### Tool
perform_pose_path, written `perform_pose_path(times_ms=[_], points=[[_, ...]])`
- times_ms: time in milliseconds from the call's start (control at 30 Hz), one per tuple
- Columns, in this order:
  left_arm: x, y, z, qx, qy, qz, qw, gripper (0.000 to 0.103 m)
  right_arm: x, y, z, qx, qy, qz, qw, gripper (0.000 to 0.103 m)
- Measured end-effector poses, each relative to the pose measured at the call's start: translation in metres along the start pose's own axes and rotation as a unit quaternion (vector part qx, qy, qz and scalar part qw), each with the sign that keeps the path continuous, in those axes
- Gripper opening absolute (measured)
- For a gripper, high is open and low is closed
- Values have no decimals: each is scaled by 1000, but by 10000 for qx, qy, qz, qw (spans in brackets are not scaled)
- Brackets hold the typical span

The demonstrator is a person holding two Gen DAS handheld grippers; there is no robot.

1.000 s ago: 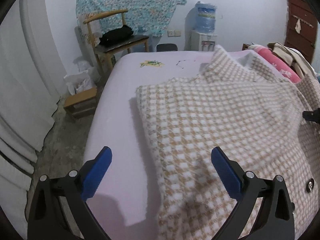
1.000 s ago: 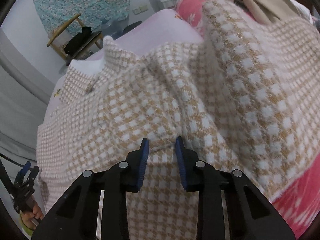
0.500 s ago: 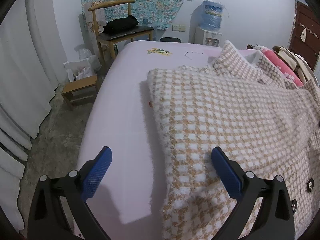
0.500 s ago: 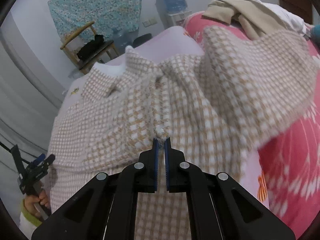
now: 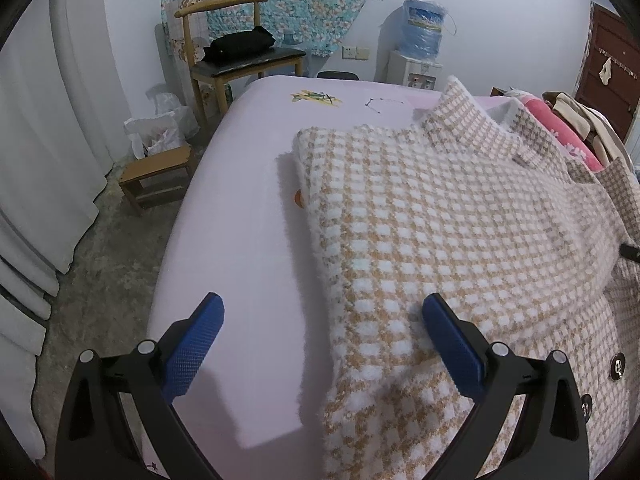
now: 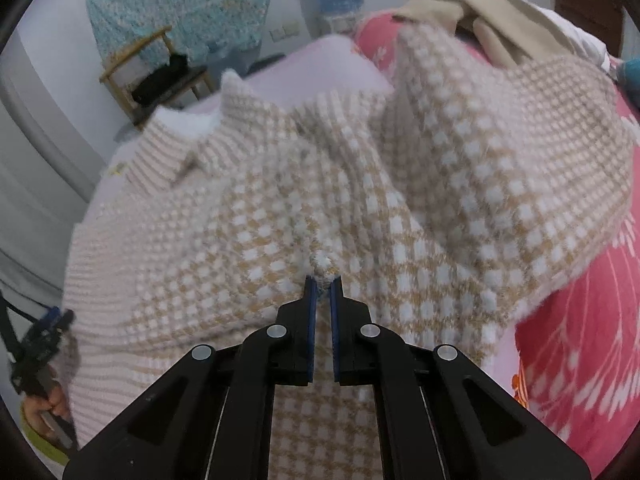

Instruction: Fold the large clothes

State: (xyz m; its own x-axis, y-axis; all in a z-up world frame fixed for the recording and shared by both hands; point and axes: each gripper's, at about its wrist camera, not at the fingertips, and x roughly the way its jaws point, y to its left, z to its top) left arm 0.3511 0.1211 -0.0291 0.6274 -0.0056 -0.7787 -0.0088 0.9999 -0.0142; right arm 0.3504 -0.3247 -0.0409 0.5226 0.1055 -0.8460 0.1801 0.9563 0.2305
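Note:
A large tan-and-white checked coat (image 5: 440, 216) lies spread on a pale pink bed (image 5: 240, 248), its collar toward the far end and dark buttons at the near right. My left gripper (image 5: 323, 316) is open and empty, hovering over the coat's left edge. My right gripper (image 6: 323, 286) is shut on a pinched fold of the coat (image 6: 280, 208) and holds it lifted, so its right sleeve hangs raised over the pink blanket. The left gripper also shows in the right wrist view (image 6: 40, 332) at the far left.
A wooden chair (image 5: 236, 48) with a black bag stands beyond the bed, with a small wooden stool (image 5: 156, 176) and plastic bags on the floor at left. A water dispenser (image 5: 420, 52) stands by the wall. A pink blanket (image 6: 580, 340) and beige clothes (image 6: 488, 20) lie at the right.
My right gripper closed on a fold of the coat and lifted it, raising the sleeve. My left gripper stayed open and drew back and up from the coat.

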Motion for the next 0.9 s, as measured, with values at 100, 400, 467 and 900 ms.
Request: perform_pose_path(times_ms=[100, 400, 467, 900], points=[[-9, 0, 0, 55, -77, -26, 10000, 98, -6, -1, -3, -11, -2, -102, 9999, 12], [-55, -24, 24, 322, -669, -275, 9969, 98, -31, 42, 9, -791, -536, -8, 9954, 48], [-52, -36, 29, 365, -655, -344, 9966, 98, -16, 60, 10, -1021, -490, 8, 9936, 50], [11, -95, 33, 747, -169, -341, 9965, 98, 18, 76, -2, -1398, -134, -82, 9901, 62]])
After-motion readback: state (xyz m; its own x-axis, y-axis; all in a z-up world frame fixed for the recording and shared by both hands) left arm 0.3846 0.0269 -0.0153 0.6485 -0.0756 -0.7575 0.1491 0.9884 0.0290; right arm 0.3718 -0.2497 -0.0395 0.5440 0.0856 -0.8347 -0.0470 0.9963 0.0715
